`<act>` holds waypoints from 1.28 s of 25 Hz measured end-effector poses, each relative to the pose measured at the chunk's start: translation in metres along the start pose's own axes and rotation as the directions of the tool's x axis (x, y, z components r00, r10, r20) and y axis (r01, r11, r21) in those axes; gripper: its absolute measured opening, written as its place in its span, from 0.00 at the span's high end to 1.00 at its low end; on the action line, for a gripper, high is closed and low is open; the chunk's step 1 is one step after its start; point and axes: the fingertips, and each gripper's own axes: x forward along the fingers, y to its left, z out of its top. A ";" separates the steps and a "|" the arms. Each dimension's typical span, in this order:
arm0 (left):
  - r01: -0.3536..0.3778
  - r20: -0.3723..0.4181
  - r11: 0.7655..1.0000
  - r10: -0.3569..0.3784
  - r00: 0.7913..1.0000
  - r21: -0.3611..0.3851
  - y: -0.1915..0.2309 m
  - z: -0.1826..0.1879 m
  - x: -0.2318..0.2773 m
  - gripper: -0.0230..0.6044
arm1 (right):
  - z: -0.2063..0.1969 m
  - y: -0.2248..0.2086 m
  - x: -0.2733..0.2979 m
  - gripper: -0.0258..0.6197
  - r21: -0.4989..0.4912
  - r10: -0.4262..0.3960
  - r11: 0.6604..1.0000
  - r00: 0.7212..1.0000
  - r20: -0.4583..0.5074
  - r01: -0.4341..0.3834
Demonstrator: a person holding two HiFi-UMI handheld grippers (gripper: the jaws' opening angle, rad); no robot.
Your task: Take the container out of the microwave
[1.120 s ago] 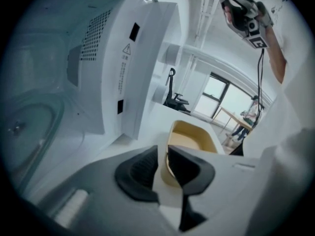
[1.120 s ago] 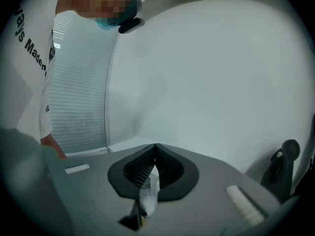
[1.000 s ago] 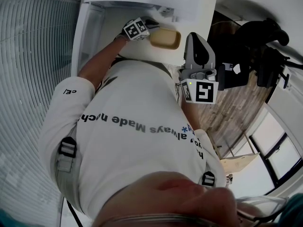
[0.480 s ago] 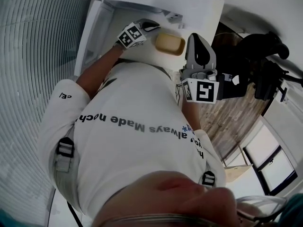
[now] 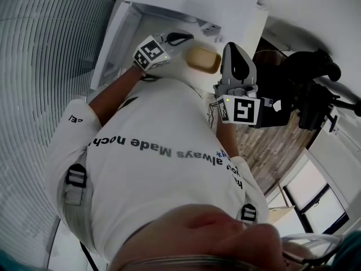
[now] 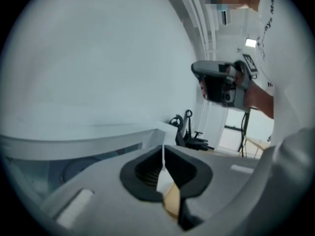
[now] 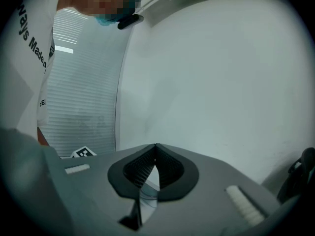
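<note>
The tan, round-cornered container (image 5: 203, 59) rests on a white surface in front of the white microwave (image 5: 186, 1), between my two grippers. My left gripper (image 5: 179, 37) hovers just left of the container and does not touch it. Its jaws are closing with nothing between them, and the tips all but meet (image 6: 163, 149); a bit of the tan container (image 6: 172, 200) shows below them. My right gripper (image 5: 234, 48) is held upright to the right of the container, with its marker cube lower down. Its jaws are shut tip to tip (image 7: 155, 146) on nothing.
A white panel (image 5: 110, 44) stands at the left of the microwave, beside a ribbed wall (image 5: 51, 49). A dark office chair (image 5: 304, 89) and wooden floor (image 5: 265, 145) lie to the right. In the left gripper view, a hand holds the right gripper (image 6: 224, 82).
My left gripper has risen and drawn back to the left, away from the container. The right gripper has barely moved.
</note>
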 end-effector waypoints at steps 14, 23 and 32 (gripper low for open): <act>-0.210 0.213 0.978 0.207 0.955 -0.008 0.007 0.116 -0.065 0.95 | 0.007 0.011 0.008 0.96 -0.009 0.050 0.999 0.999 -0.001 -0.050; -0.302 0.237 0.952 0.283 0.929 0.049 0.009 0.144 -0.084 0.95 | 0.016 0.017 0.009 0.96 -0.019 0.061 0.998 0.998 0.017 -0.061; -0.350 0.256 0.937 0.335 0.907 0.013 0.015 0.151 -0.096 0.95 | 0.021 0.022 0.013 0.96 -0.020 0.069 0.997 0.997 0.019 -0.068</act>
